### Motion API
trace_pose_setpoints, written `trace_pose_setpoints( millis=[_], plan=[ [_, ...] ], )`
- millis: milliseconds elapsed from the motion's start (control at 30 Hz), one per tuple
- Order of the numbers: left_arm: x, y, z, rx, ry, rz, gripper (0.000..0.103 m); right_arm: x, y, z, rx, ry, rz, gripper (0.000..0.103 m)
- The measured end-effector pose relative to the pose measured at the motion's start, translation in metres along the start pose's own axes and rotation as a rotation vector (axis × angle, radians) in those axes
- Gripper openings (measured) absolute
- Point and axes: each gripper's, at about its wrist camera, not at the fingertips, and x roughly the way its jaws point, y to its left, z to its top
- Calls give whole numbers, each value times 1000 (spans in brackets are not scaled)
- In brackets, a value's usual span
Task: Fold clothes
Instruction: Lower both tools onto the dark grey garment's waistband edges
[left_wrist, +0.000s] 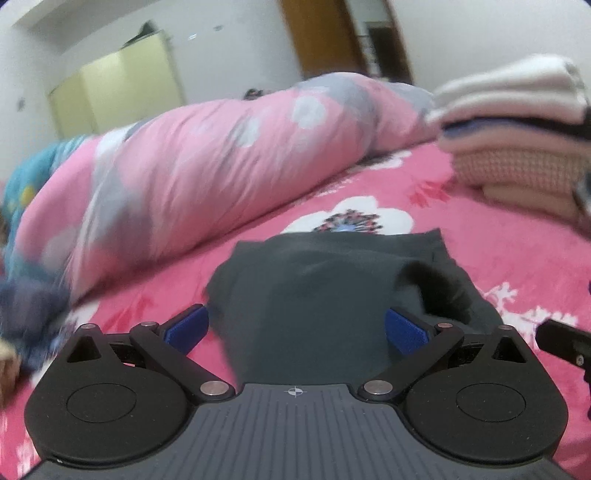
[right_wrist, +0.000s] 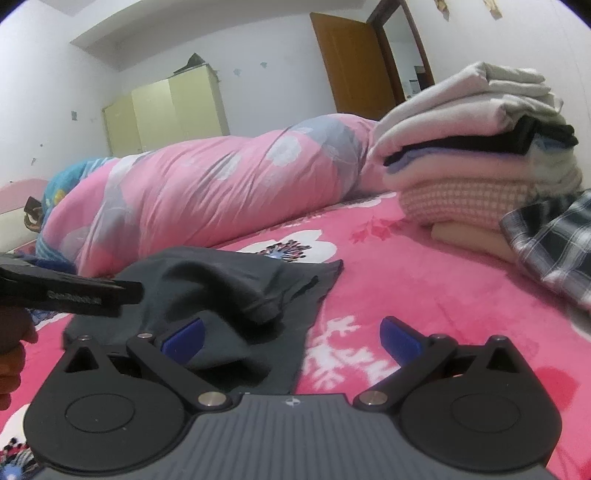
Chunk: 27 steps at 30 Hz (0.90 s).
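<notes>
A dark grey garment (left_wrist: 314, 288) lies partly folded on the pink flowered bed sheet (left_wrist: 517, 258). My left gripper (left_wrist: 295, 328) is open, its blue pads on either side of the garment's near end. In the right wrist view the same garment (right_wrist: 221, 280) lies left of centre with a raised fold. My right gripper (right_wrist: 291, 338) is open over the garment's right edge, its left pad above the cloth and its right pad above the sheet (right_wrist: 424, 266). The left gripper's black body (right_wrist: 70, 293) shows at the left edge.
A rolled pink flowered duvet (right_wrist: 203, 192) lies along the far side of the bed. A stack of folded clothes (right_wrist: 472, 155) stands at the right, with a plaid garment (right_wrist: 554, 240) beside it. A wardrobe (right_wrist: 166, 110) and a wooden door (right_wrist: 354, 62) stand behind.
</notes>
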Motion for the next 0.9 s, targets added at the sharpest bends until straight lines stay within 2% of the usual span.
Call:
trace_pose_setpoints(
  millis=[100,167,200,233,267,333,400,433,467,633,900],
  plan=[
    [17,-14,1,61,14,6,94,9,-10,0,42,5,-4,103],
    [28,-20,0,80,39,22,78,13,-16,-3,72,16,-8,103],
    [31,-21,-1,80,47,24,63,15,-18,-5,83,21,-9,103],
    [31,-19,-2,71,50,21,52,16,-21,-8,95,28,-9,103],
    [31,-18,-2,61,54,18,50,16,-24,-10,108,34,-4,103],
    [31,-16,-4,42,61,11,34,17,-29,-13,137,37,10,103],
    [25,-11,-4,12,60,1,24,19,-34,-16,167,38,22,103],
    [22,-7,-4,-10,57,-3,14,21,-37,-18,188,44,29,103],
    [18,-3,-5,-35,52,-6,10,23,-41,-20,212,54,33,103],
    [-5,26,-17,-179,51,-19,1,20,-52,-24,281,33,80,103],
    [-58,77,-67,-374,46,43,0,22,-55,-24,285,34,94,103]
  ],
)
